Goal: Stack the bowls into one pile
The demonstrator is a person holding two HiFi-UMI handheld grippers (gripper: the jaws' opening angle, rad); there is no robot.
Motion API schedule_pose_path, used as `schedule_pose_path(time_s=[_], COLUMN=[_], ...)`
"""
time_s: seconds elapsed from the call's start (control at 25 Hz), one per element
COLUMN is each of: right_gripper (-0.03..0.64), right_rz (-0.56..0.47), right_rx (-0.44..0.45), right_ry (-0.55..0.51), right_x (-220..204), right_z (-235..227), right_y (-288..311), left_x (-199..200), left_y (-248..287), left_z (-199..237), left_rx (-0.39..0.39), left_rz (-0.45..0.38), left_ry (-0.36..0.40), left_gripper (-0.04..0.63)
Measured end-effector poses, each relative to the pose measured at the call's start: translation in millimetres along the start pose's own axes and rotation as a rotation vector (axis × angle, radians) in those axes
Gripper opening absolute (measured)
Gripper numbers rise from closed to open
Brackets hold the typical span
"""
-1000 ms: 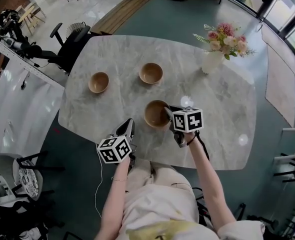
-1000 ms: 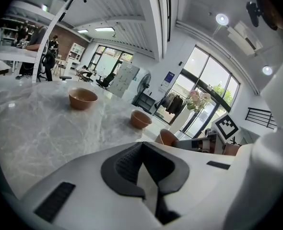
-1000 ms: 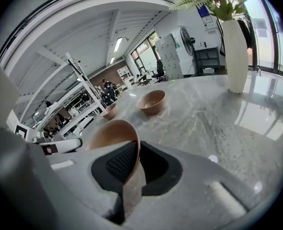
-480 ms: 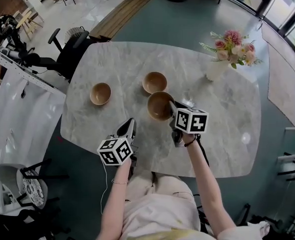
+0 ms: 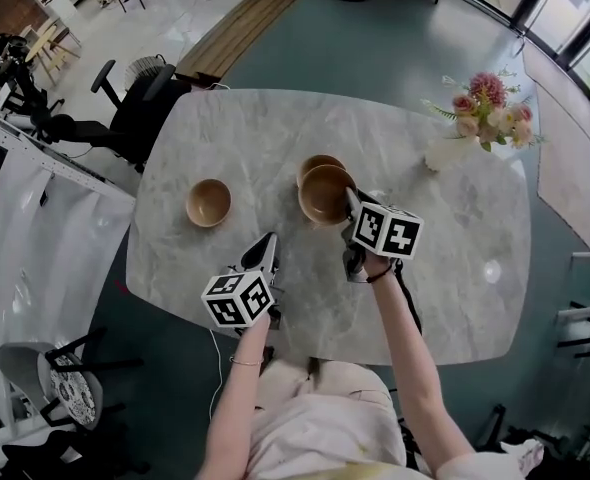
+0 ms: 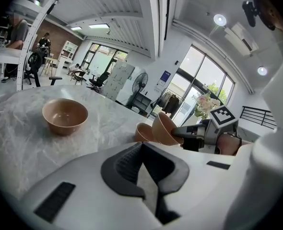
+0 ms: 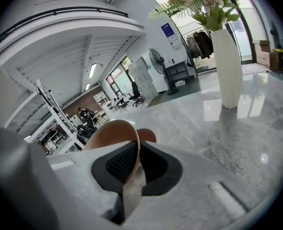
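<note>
Pale marble table point(image 5: 435, 258) is filling most of my head view, with a white vase of flowers point(image 5: 453, 151) standing near its far right edge and a black office chair point(image 5: 140, 103) sitting off the far left corner.

I'm pinching the right gripper point(image 5: 350, 200) onto the near rim of a tan bowl point(image 5: 326, 194), and the right gripper view is showing that rim clamped between the two pads. This held bowl is tilting and hanging over a second bowl point(image 5: 313, 162), which is resting on the table just behind it. Whether the two are touching, I can't quite make out.

A third bowl point(image 5: 208, 202) is sitting upright, well apart to the left.

My left gripper point(image 5: 268, 243) is hovering above the near table edge, its jaws together with nothing between them.
</note>
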State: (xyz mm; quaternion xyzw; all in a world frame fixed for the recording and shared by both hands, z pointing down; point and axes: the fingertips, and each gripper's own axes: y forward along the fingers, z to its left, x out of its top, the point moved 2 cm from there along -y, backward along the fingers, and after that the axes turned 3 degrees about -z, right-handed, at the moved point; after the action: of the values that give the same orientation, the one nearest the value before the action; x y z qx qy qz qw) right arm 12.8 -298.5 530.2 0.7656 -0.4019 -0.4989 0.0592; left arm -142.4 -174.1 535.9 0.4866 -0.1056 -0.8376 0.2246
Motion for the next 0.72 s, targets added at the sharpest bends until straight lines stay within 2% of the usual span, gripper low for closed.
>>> schedule_pose_path(time_s=[0.36, 0.72], right_gripper=[0.028, 0.028], right_rz=[-0.014, 0.021], right_rx=[-0.099, -0.155], right_ry=[0.017, -0.08], right_x=[12, 9], right_z=[-14, -22], right_y=[32, 56], left_x=[3, -4], left_y=[26, 41], left_z=[15, 20], left_rx=[-0.006, -0.02], left_rz=[0.035, 0.07], left_ry=[-0.002, -0.017], left_gripper=[0.0, 0.0])
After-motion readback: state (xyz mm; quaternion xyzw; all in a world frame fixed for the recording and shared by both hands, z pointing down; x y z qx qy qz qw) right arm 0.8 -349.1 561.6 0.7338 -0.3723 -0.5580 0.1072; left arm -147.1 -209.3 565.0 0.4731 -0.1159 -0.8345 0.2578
